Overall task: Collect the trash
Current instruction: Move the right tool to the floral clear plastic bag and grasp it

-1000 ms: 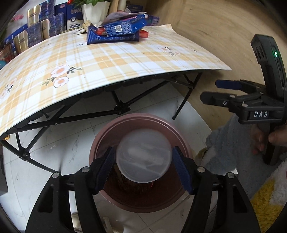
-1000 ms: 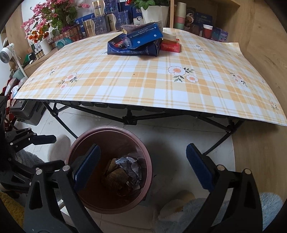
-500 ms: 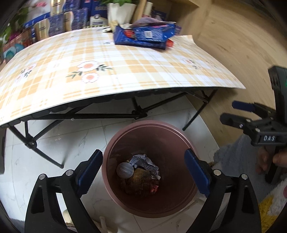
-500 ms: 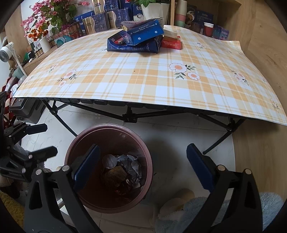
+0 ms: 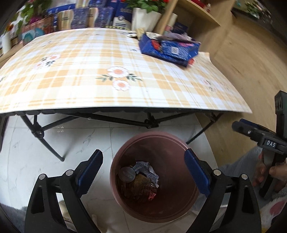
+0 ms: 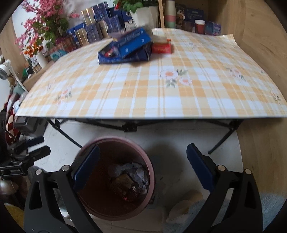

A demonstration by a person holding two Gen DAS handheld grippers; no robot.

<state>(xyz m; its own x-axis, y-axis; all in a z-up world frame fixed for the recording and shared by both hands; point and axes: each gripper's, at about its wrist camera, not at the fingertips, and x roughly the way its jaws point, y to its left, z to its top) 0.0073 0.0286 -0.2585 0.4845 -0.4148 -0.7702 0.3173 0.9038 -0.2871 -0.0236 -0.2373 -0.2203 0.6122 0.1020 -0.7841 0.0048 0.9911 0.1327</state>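
Since the earlier frame, the clear round lid (image 5: pixel 127 174) had left the left gripper (image 5: pixel 143 172) and lay inside the brown bin (image 5: pixel 179 143), on top of crumpled paper (image 5: pixel 146 169) and wrappers. That gripper's blue-padded fingers (image 5: pixel 196 174) had spread wide and held nothing, hanging above the bin's mouth with the rim between them. Its view had also swung, so more of the counter (image 5: pixel 80 75) showed than a second before.

Over at the right gripper (image 6: pixel 143 172), the fingers (image 6: pixel 200 169) stood wide apart and empty as before, one pad over the bin's near rim (image 6: pixel 125 138) and the other above bare white floor (image 6: pixel 172 141). A person's hand (image 5: pixel 274 172) gripped its handle at the right edge of the left wrist view.

On the plaid, flower-printed counter, well apart from the bin, a stack of blue packets (image 6: pixel 125 48) remained, with a red box (image 6: pixel 161 47) touching its right side. Boxes and potted plants (image 6: pixel 140 9) lined the far edge behind them. The bin stood on the floor just in front of the counter's black folding legs (image 5: pixel 44 136).
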